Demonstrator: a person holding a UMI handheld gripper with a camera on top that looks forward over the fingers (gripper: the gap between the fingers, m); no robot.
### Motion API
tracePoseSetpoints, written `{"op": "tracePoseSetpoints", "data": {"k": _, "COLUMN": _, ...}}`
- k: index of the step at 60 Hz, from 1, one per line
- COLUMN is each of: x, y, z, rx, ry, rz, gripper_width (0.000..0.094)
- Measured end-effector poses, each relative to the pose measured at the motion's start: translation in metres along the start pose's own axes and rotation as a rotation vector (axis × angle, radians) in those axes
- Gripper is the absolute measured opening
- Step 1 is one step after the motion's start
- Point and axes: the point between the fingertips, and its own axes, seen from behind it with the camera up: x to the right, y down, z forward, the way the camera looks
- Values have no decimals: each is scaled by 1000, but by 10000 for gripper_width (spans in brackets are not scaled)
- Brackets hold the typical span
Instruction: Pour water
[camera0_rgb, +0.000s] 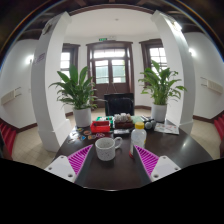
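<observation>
looks like the approach step: hand-held gripper (108, 158) is wide open, holding nothing. white mug (106, 148) sits on the dark counter (170, 150) between the fingers. behind the mug maybe a bottle (138, 135), which needs grabbing next to pour.

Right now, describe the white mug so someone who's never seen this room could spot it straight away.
Find the dark round table in front of the double doors, flanked by two potted plants. The gripper is open, and the white mug stands on the table between its fingers, nearer the left one. It is the nearest item, plain white with a handle, apart from the colourful clutter behind it.
</observation>
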Motion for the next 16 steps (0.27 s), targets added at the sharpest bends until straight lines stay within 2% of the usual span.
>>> {"op": "tracePoseSetpoints", "data": {"k": 16, "x": -1, "y": 0, "z": -11, "rx": -8, "ry": -3, "rz": -48, "gripper_width": 801}}
